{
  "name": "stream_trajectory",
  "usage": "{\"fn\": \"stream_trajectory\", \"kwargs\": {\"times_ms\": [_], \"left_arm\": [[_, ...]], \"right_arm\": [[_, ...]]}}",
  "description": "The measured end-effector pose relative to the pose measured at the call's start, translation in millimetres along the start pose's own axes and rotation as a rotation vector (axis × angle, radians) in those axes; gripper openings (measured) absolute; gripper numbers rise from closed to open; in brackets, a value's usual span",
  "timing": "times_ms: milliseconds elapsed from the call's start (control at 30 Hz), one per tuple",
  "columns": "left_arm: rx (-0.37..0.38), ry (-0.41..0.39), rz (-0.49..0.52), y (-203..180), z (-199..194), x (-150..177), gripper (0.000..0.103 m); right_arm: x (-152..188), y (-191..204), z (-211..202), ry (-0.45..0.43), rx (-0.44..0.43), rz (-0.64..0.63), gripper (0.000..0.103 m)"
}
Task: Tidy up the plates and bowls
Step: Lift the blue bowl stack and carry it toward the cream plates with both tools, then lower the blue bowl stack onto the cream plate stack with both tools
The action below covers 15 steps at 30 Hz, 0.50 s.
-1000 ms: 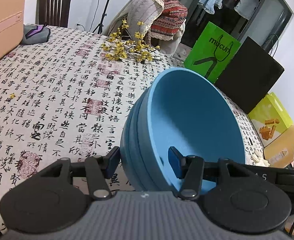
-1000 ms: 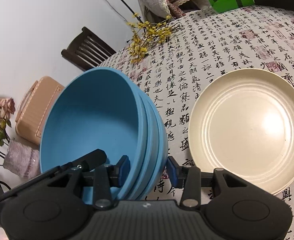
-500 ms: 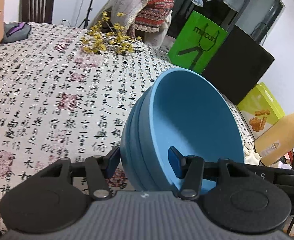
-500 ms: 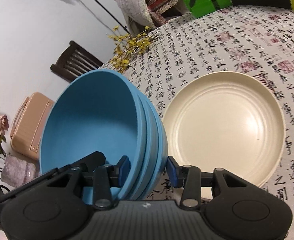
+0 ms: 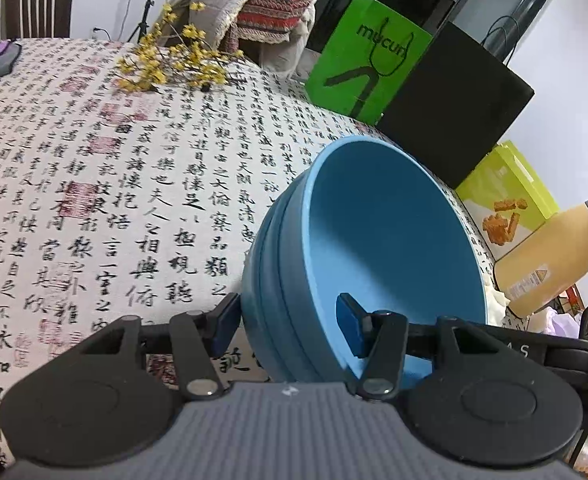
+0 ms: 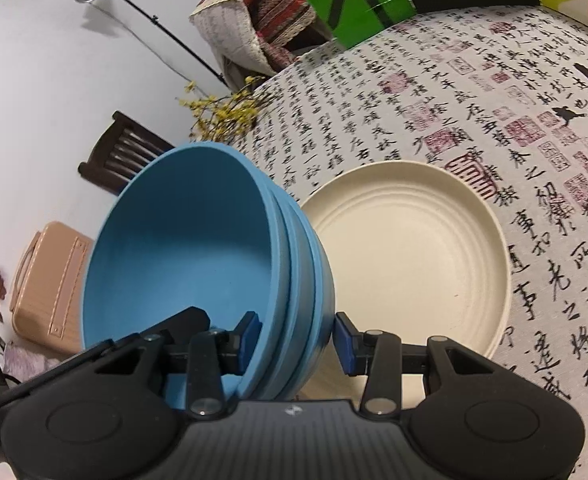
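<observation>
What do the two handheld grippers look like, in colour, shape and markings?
Both look alike. The left gripper and the right gripper each have a grey ribbed body with a small white mark at its front edge, two round black discs beside it, black link arms with silver pivot pins, and blue pads on the fingertips. No cables, sleeves or hands are visible.

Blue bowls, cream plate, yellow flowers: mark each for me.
Blue bowls (image 6: 181, 248): right wrist view, inner wall of the top bowl.
Cream plate (image 6: 410, 264): right wrist view, its centre.
Yellow flowers (image 5: 165, 64): left wrist view, middle of the spray.
</observation>
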<state>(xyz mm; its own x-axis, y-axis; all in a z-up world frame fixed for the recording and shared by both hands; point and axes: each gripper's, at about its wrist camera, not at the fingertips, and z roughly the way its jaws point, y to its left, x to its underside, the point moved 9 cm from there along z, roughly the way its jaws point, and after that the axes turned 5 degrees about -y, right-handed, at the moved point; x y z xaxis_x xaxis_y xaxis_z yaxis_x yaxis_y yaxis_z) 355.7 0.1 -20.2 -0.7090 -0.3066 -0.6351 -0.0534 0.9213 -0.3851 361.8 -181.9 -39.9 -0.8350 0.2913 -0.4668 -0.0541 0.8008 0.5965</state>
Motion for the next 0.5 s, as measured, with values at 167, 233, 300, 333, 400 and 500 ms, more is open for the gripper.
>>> {"fn": "stream_trajectory", "kwargs": {"times_ms": [167, 233, 300, 333, 400, 500], "left_arm": [[0.011, 0.017, 0.002, -7, 11, 2, 0.053], [0.018, 0.025, 0.004, -11, 16, 4, 0.053], [0.025, 0.035, 0.005, -14, 22, 5, 0.053], [0.028, 0.039, 0.005, -15, 24, 6, 0.053], [0.033, 0.048, 0.002, -18, 30, 7, 0.053], [0.038, 0.059, 0.002, -21, 39, 8, 0.053]], "right_arm": [[-3, -12, -1, -0.004, 0.015, 0.013, 0.041], [-4, -17, 0, -0.006, 0.024, 0.018, 0.041], [-5, -23, -1, -0.007, 0.034, 0.024, 0.041], [-6, -25, -1, -0.009, 0.039, 0.025, 0.041], [-8, -31, -1, -0.012, 0.046, 0.028, 0.041], [-9, -38, 0, -0.012, 0.057, 0.036, 0.041]]}}
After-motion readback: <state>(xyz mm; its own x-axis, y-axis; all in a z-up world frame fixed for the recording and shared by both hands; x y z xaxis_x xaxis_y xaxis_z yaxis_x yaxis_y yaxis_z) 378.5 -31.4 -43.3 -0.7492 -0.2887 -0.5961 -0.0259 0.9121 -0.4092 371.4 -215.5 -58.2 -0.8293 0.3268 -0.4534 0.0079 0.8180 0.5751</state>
